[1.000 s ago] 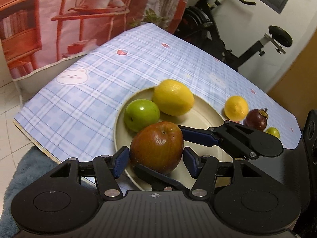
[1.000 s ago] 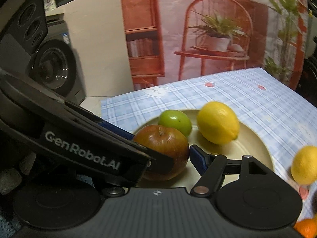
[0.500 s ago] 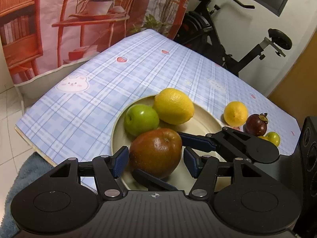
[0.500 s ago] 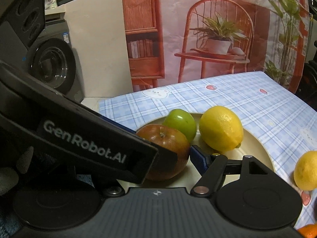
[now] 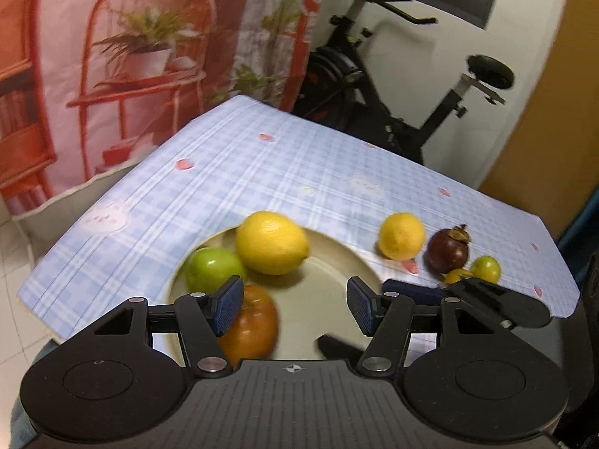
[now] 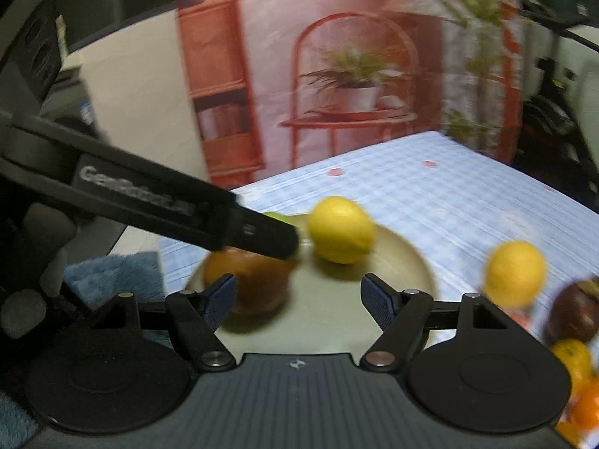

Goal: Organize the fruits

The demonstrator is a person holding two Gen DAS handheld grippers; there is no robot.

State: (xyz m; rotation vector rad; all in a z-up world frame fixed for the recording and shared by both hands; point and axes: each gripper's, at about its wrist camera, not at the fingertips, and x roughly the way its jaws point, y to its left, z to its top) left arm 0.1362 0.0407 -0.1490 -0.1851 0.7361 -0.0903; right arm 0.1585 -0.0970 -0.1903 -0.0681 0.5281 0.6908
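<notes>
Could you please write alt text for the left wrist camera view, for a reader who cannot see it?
The open left gripper hovers empty over a beige plate holding a red apple, a green apple and a large lemon. To the right, a smaller lemon and a mangosteen lie on the blue checked tablecloth.

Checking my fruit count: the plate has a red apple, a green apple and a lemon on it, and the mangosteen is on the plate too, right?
Not quite. The mangosteen lies on the tablecloth, off the plate, as the left wrist view shows.
</notes>
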